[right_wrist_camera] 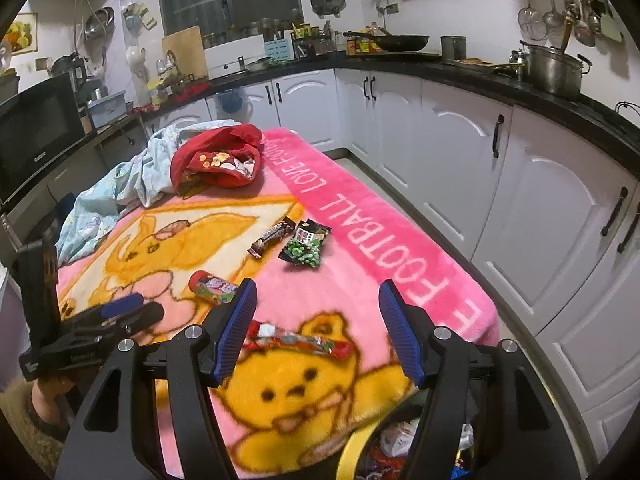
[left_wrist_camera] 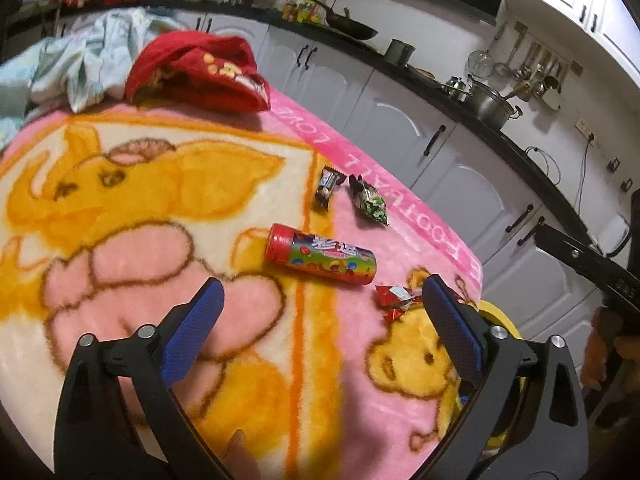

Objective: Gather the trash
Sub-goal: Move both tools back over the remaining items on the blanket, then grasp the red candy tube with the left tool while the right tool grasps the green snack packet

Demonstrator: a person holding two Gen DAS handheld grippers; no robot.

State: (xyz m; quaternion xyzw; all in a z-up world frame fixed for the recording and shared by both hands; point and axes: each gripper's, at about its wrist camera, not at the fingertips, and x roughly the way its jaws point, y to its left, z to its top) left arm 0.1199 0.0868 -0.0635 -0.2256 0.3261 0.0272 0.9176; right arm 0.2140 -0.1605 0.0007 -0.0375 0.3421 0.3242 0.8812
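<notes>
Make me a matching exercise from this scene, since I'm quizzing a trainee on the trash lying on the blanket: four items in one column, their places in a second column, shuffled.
Items:
1. candy tube with red cap
2. red wrapper
3. green snack packet
4. dark chocolate bar wrapper

Places:
A. between the right gripper's open fingers
B. beside the pink FOOTBALL border
C. just ahead of the open left gripper
D. just left of the green packet

Pairs: 1-C, 2-A, 3-B, 4-D
</notes>
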